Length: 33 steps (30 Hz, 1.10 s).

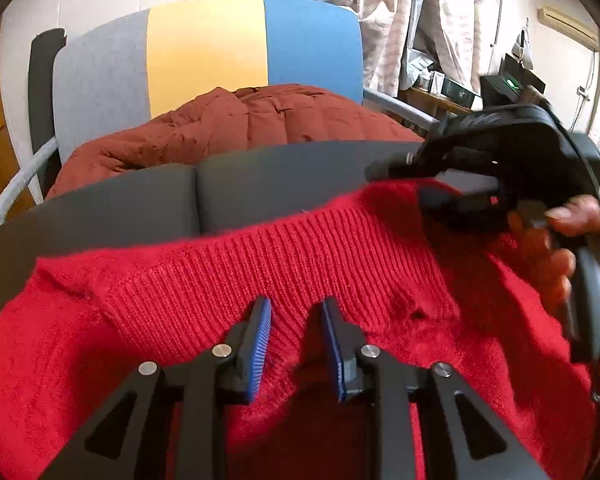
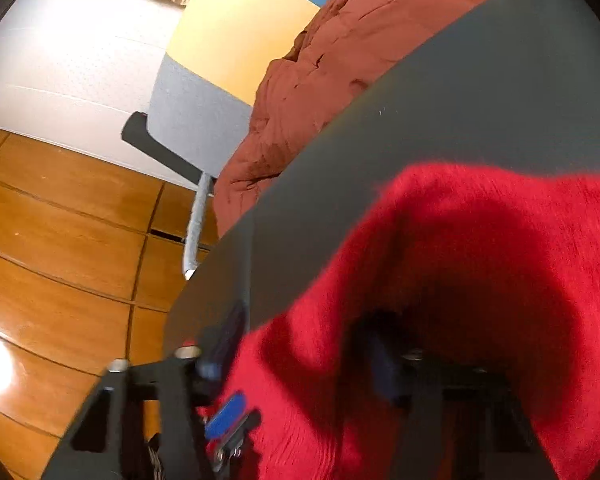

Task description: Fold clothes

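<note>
Red knit sweater (image 1: 260, 280) spread on a dark grey table (image 1: 260, 184), its ribbed band running from 9 toward 2 o'clock in the left wrist view. Left gripper (image 1: 296, 344): blue-padded fingers apart, one either side of a raised fold of the ribbing; not clamped. Right gripper (image 1: 432, 188) at 2 o'clock over the sweater's far corner, held by a hand (image 1: 560, 256); motion blur and draped cloth hide its tips, so whether they pinch the knit cannot be told. Beyond the table, at 12 o'clock: rust-brown quilted jacket (image 1: 252, 124) on a grey, yellow and blue chair (image 1: 204, 52). Right wrist view: sweater covering the gripper (image 2: 300, 364); wooden floor (image 2: 60, 240) at 9 o'clock.
</note>
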Tool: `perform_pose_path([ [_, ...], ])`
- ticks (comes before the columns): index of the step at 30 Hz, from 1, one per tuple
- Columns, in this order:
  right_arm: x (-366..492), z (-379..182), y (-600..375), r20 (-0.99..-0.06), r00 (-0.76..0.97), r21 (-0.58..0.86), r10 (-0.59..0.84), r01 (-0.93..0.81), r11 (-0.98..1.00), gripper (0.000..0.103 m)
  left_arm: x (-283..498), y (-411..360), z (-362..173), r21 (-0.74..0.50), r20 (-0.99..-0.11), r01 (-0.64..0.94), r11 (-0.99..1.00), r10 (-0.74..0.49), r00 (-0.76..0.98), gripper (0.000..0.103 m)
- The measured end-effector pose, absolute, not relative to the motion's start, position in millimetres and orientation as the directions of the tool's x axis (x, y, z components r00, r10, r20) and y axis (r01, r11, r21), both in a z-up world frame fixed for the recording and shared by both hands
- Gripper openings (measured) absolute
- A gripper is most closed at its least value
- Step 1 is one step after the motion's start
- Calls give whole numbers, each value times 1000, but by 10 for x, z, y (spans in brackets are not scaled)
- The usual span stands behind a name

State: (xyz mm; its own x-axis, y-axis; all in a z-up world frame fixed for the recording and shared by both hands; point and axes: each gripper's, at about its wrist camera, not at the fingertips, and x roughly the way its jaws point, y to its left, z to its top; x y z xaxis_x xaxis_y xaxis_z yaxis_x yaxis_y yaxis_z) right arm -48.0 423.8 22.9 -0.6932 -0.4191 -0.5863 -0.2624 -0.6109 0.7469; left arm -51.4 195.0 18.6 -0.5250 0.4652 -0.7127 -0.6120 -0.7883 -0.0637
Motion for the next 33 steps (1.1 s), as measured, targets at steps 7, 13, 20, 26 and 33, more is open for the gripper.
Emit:
perform_pose_path([
  [7, -504, 333, 4074, -667, -716, 459, -205, -178, -871, 8, -584, 1761, 141, -154, -704, -606, -781, 516, -487, 27],
  [13, -292, 471, 4195, -681, -721, 474, -127, -303, -827, 29, -589, 1739, 140, -166, -703, -600, -782, 521, -484, 28],
  [20, -70, 703, 3528, -654, -751, 328, -90, -174, -929, 36, -578, 1731, 165, -183, -706, -591, -786, 523, -477, 28],
  [26, -101, 364, 3165, -740, -672, 187, -21, -175, -967, 36, -682, 1158, 259, -353, -672, -454, -818, 559, -485, 31],
  [33, -70, 306, 3161, -739, -673, 147, 20, -190, -971, 42, -1148, 1004, 263, -220, -732, -441, -870, 446, -514, 33],
])
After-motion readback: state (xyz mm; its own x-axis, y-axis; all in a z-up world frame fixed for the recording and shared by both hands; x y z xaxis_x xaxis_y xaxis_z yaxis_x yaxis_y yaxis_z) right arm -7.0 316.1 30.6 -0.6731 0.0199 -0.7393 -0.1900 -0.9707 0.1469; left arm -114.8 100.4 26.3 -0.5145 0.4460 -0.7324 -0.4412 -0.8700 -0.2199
